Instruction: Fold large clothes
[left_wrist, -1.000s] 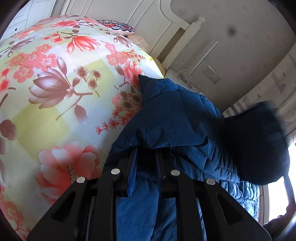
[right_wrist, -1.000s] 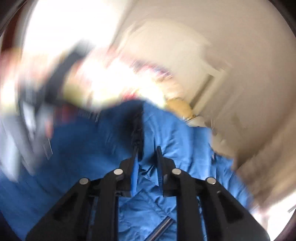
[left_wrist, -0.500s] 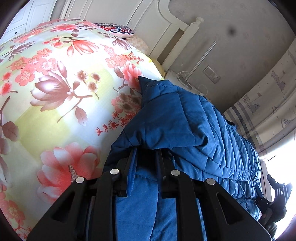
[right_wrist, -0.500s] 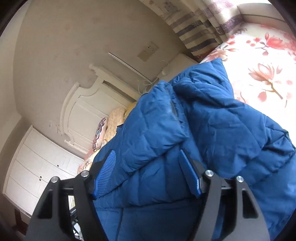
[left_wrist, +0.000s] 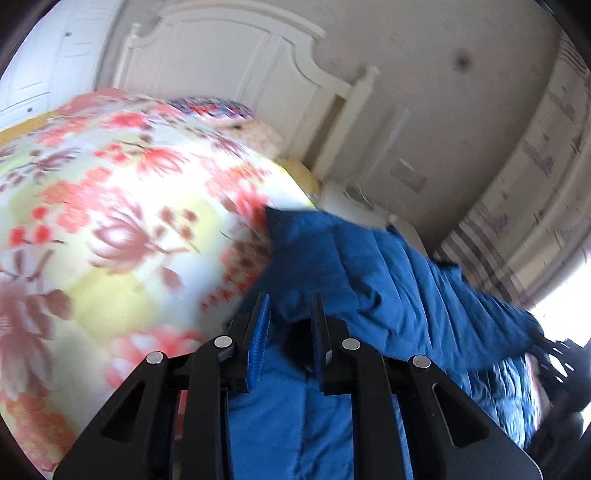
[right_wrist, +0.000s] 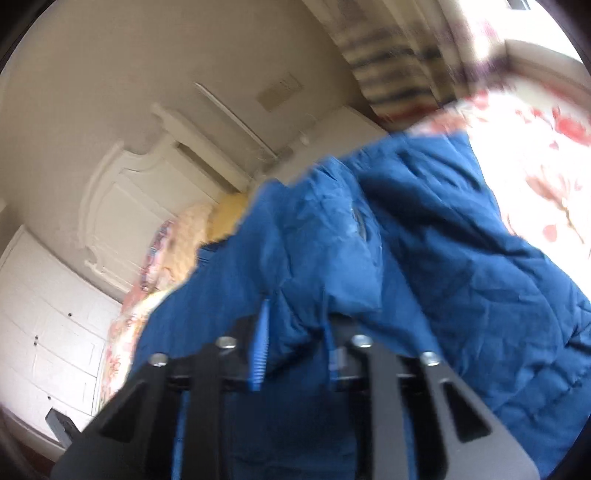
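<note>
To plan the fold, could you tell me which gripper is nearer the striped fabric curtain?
Right: right gripper clamps the blue quilted jacket at its end by the curtain; left gripper clamps the end farther away.

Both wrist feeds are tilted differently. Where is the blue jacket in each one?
Left wrist: blue jacket fills centre to lower right, pinched in the left gripper.
Right wrist: it fills centre and right, pinched in the right gripper.
Shared landmark: white headboard, upper centre there, middle left here.

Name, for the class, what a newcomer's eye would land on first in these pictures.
First, the blue padded jacket filling the lower middle, pinched by the left gripper and the right gripper. Next, the bright floral bedspread beneath it, spreading left toward the white headboard.
</note>
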